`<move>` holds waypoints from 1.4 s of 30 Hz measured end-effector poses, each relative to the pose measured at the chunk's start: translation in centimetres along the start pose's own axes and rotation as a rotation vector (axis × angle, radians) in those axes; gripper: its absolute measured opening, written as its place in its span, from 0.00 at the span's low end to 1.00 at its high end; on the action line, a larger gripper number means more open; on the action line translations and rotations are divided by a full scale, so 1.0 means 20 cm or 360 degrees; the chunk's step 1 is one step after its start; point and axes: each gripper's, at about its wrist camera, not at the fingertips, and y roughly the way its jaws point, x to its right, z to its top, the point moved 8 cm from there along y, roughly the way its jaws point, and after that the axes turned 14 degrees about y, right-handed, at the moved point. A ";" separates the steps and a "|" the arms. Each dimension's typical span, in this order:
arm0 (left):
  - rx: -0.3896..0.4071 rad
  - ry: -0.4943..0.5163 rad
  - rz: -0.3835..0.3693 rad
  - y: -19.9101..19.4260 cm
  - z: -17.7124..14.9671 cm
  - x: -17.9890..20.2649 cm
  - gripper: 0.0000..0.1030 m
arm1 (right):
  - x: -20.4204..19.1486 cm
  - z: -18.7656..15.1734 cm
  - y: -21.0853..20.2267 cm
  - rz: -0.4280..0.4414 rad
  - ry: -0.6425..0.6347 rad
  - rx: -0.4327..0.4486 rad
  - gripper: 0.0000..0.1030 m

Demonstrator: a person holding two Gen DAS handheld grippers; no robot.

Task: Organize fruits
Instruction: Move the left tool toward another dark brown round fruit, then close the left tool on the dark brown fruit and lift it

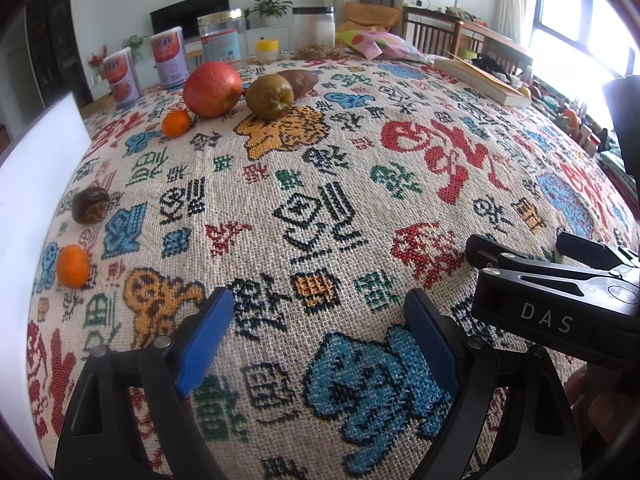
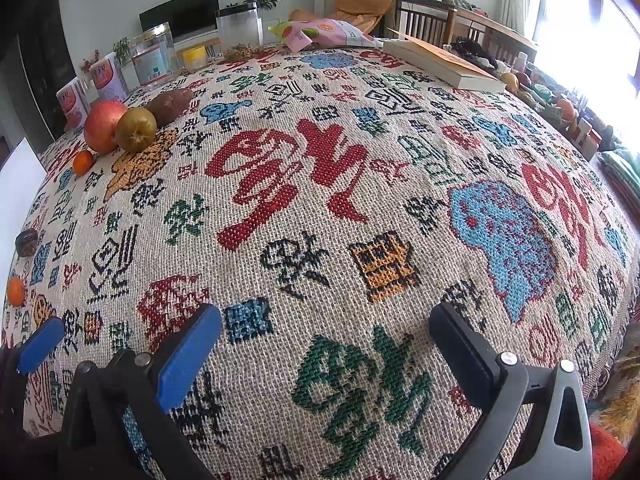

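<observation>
- While both of your grippers hover over the patterned tablecloth (image 1: 360, 184), note the white board (image 1: 36, 208) standing at the far left edge of the table.
- Just beside that board lie a small orange (image 1: 73, 266) and, a little further back, a dark wrinkled fruit (image 1: 90, 205) (its kind cannot be told); the two are apart from each other.
- Further back on the left you see a second small orange (image 1: 176, 123), close in front of a red apple (image 1: 213, 89).
- To the right of the apple sits a brownish-green pear (image 1: 269, 97), with a sweet potato (image 1: 299, 79) just behind it; whether these touch cannot be told.
- Behind this group, along the far edge, stand two printed tins (image 1: 168, 57), a clear jar (image 1: 221, 37), a small yellow-lidded jar (image 1: 267, 50) and a tall clear container (image 1: 313, 29).
- Your left gripper (image 1: 320, 340) has its blue-padded fingers (image 1: 204, 336) spread wide, with only cloth between them.
- Your right gripper (image 2: 324, 356) is just beside it on the right, likewise spread wide and holding nothing; it has one blue pad and one black.
- At the far right of the table lie a pink snack bag (image 2: 328, 32) and a book (image 2: 444, 65), well apart from the fruit.
</observation>
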 end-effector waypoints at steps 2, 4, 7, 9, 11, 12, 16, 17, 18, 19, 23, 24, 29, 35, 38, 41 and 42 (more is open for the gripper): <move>0.0000 0.0000 0.0000 0.00 0.00 0.00 0.86 | 0.00 0.00 0.00 0.0000 0.0000 0.0000 1.00; 0.0000 0.0000 0.0000 0.00 0.00 0.00 0.86 | 0.00 0.00 0.00 0.0000 0.0000 -0.0001 1.00; 0.0001 0.0000 0.0001 0.00 0.00 0.00 0.86 | 0.00 0.00 0.00 -0.0001 -0.0001 -0.0001 1.00; 0.0000 0.0000 0.0000 0.00 0.00 0.00 0.86 | 0.00 0.00 0.00 -0.0001 -0.0001 -0.0001 1.00; 0.0000 0.0000 0.0000 0.00 0.00 0.00 0.86 | 0.00 0.00 0.00 -0.0001 -0.0001 -0.0001 1.00; 0.0000 0.0000 0.0000 0.00 0.00 0.00 0.86 | 0.00 0.00 0.00 -0.0001 -0.0001 -0.0001 1.00; 0.0000 0.0000 0.0001 0.00 0.00 0.00 0.86 | 0.00 0.00 0.00 -0.0001 -0.0001 -0.0001 1.00; 0.0001 0.0000 0.0001 0.00 0.00 0.00 0.86 | 0.00 0.00 0.00 -0.0001 -0.0001 -0.0002 1.00; 0.0000 0.0000 0.0001 0.00 0.00 0.00 0.86 | 0.00 0.00 0.00 -0.0001 -0.0001 -0.0002 1.00; 0.0000 0.0000 -0.0001 0.00 0.00 0.00 0.86 | 0.00 0.00 0.00 -0.0001 -0.0001 -0.0002 1.00; -0.0001 -0.0041 -0.0115 -0.06 -0.04 -0.01 0.86 | 0.00 0.00 0.00 -0.0001 -0.0002 -0.0002 1.00; 0.0010 -0.0086 -0.0149 -0.11 -0.08 -0.03 0.86 | 0.00 0.00 0.00 -0.0001 -0.0002 -0.0003 1.00; 0.0036 -0.0197 -0.0187 -0.31 -0.24 -0.18 0.86 | 0.00 0.00 0.00 -0.0004 -0.0001 -0.0001 1.00; -0.0052 -0.0480 -0.0088 -0.33 -0.16 -0.58 0.86 | 0.00 -0.01 -0.01 -0.0007 -0.0001 -0.0001 1.00; -0.0153 -0.0547 -0.0014 -0.23 -0.05 -0.74 0.85 | 0.00 -0.01 -0.01 -0.0007 -0.0001 -0.0001 1.00; -0.0202 -0.0671 0.0020 -0.13 0.02 -0.89 0.84 | 0.00 -0.01 0.00 -0.0007 -0.0002 -0.0002 1.00; -0.0218 -0.0710 0.0038 -0.09 0.03 -0.93 0.84 | 0.00 0.00 -0.01 -0.0006 -0.0002 -0.0002 1.00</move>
